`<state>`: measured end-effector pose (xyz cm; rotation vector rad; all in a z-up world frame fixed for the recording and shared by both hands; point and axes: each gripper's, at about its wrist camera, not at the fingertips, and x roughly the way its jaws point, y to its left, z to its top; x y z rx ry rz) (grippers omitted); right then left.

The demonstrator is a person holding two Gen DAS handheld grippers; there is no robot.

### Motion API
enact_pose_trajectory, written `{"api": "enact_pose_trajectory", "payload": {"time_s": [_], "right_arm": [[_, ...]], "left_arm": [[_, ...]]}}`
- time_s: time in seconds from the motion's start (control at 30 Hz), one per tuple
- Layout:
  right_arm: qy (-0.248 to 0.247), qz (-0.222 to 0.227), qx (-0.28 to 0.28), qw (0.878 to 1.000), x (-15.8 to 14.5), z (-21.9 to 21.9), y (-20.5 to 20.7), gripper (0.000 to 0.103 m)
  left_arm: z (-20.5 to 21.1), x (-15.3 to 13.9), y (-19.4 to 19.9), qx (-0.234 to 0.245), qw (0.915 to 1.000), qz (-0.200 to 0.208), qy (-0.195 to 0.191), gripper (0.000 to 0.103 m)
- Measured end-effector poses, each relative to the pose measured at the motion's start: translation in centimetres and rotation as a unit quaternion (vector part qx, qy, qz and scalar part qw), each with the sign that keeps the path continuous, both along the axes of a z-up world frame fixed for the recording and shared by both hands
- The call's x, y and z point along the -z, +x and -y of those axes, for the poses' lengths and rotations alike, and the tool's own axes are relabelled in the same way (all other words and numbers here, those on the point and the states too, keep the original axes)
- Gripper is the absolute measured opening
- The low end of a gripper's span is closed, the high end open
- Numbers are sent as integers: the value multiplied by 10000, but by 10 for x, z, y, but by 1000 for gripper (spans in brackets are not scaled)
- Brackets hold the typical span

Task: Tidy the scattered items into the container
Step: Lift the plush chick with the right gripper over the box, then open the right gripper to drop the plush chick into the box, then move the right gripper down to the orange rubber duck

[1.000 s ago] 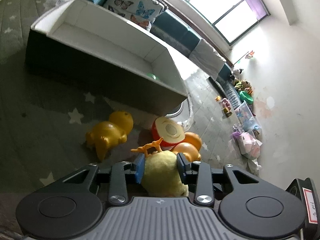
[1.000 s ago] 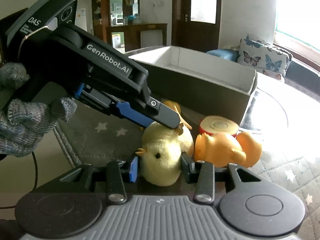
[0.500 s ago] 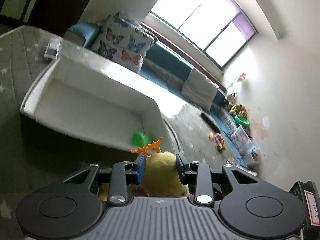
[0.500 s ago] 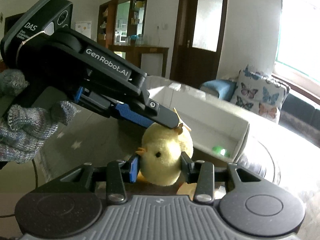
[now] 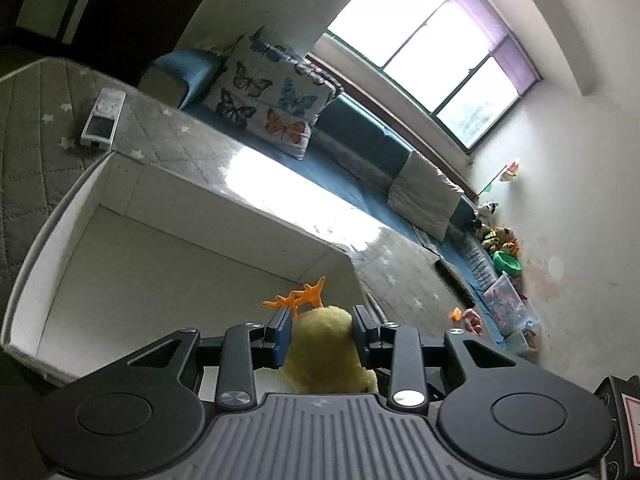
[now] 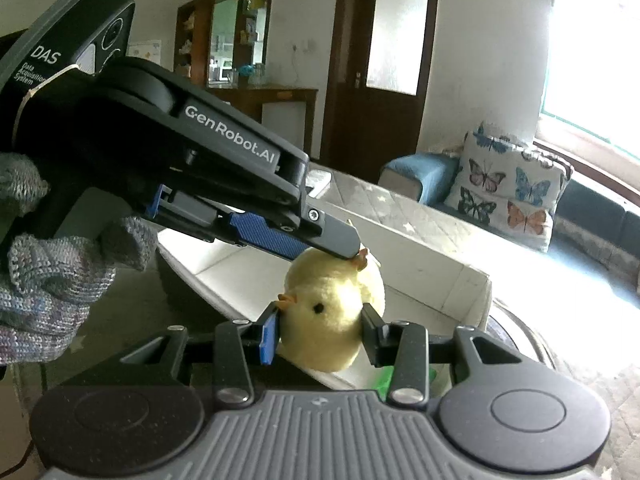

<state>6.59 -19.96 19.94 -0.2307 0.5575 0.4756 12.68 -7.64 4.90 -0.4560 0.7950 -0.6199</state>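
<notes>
Your right gripper pinches the yellow plush chick at its sides. Your left gripper pinches it too, jaws closing, pads on it. Just beyond and below both sits the open white container.

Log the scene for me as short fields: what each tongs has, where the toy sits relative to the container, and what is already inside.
held item: yellow plush chick
right tongs: shut on the chick's sides
left tongs: jaws closing, chick between them, pads against its sides
left hand: grey knit glove, gripping the left tool
chick position: over the near edge of the white container
container contents: one small green item, partly hidden by the right tongs
container surface: grey star-patterned mat
</notes>
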Motion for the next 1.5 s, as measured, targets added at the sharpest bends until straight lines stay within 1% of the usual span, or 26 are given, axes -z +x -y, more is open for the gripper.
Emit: {"api": "enact_pose_trajectory", "payload": {"time_s": [0.17, 0.37, 0.5, 0.7, 1.0, 1.03, 1.1, 1.5], "right_arm": [[-23, -225, 8, 9997, 15, -1, 17, 41], [-54, -428, 38, 9991, 21, 0, 34, 41], [-86, -489, 26, 9988, 22, 0, 39, 41], [-26, -444, 78, 9990, 17, 3, 36, 41], [29, -283, 33, 9996, 6, 4, 12, 42], [34, -272, 34, 9996, 5, 5, 9, 43], [54, -250, 23, 9997, 2, 5, 0, 47], [122, -143, 43, 9998, 0, 19, -50, 49]], "left_arm": [[3, 13, 17, -19, 9998, -177, 54, 34], [4, 27, 29, -54, 9992, -390, 82, 34], [2, 31, 30, -53, 9989, -453, 106, 34], [-1, 30, 27, -76, 9989, -439, 116, 34], [-5, 21, 8, -82, 9993, -328, 154, 34], [-7, 20, 5, -90, 9994, -312, 149, 34], [-9, 18, -2, -103, 9994, -297, 150, 34], [-10, 9, -51, -45, 9997, -78, 230, 34]]}}
